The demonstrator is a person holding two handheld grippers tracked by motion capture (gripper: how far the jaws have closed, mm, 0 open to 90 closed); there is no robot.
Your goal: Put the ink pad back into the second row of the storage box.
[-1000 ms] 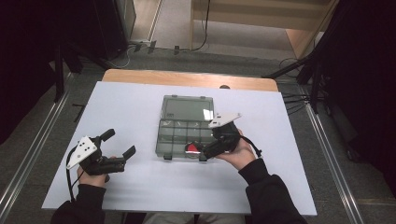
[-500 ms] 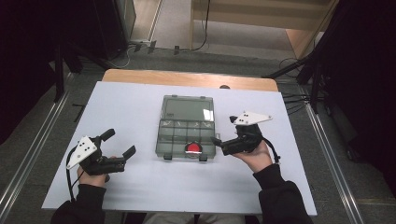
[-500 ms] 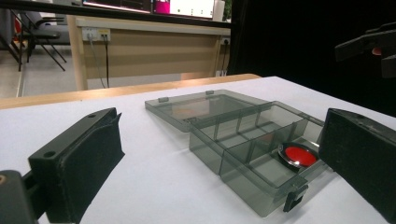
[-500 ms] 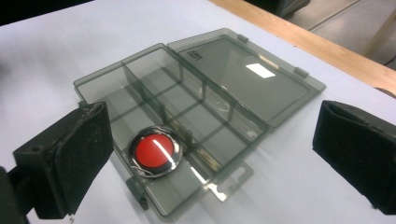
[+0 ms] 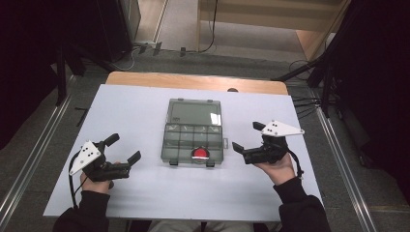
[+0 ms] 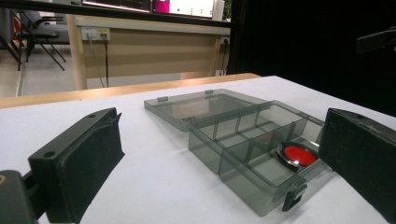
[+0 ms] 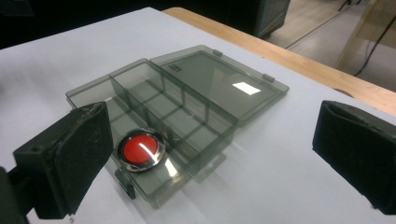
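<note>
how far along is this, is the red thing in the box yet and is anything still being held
Done: the red disc lies in the front compartment of the organizer box. In hand: nothing; the left gripper and right gripper are open, one on each side of the box, apart from it. Left, probably: the lid lies flat open behind, not yet shut.

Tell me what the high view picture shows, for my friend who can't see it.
A clear plastic box lies open in the middle of a white table, with a round red thing in its near row. A person's hands hold a left gripper and right gripper, fingers open, either side of it.
</note>
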